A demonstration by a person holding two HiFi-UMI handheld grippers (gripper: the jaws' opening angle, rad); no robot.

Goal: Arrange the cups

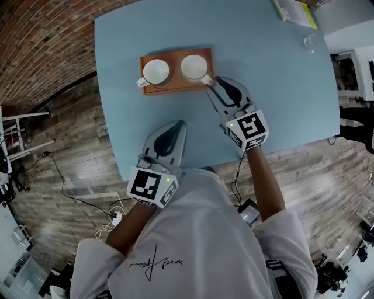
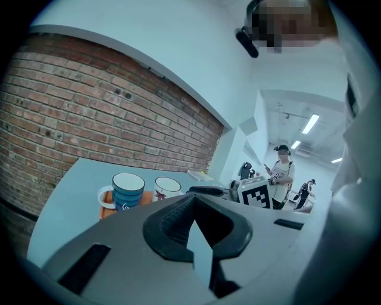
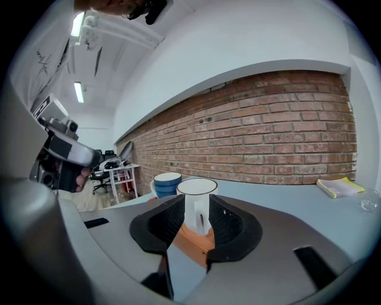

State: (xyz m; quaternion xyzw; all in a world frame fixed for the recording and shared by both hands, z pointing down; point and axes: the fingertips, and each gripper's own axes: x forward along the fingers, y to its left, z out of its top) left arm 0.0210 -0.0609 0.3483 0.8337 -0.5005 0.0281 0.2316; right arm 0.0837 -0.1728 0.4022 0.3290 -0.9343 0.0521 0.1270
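A wooden tray (image 1: 175,86) lies on the light blue table and carries two cups. The blue cup (image 1: 155,71) stands on its left half, the white cup (image 1: 194,67) on its right half. My right gripper (image 1: 211,84) is open at the tray's right front corner. In the right gripper view the white cup's (image 3: 197,202) handle stands between the jaws, with a gap on each side. The blue cup (image 3: 166,183) is behind it to the left. My left gripper (image 1: 178,125) is shut and empty near the table's front edge, well short of the tray (image 2: 106,202).
A yellow book (image 1: 295,10) and a small clear glass object (image 1: 308,42) lie at the table's far right corner. A brick wall (image 3: 268,137) runs behind the table. Two people (image 2: 281,176) stand far off in the room.
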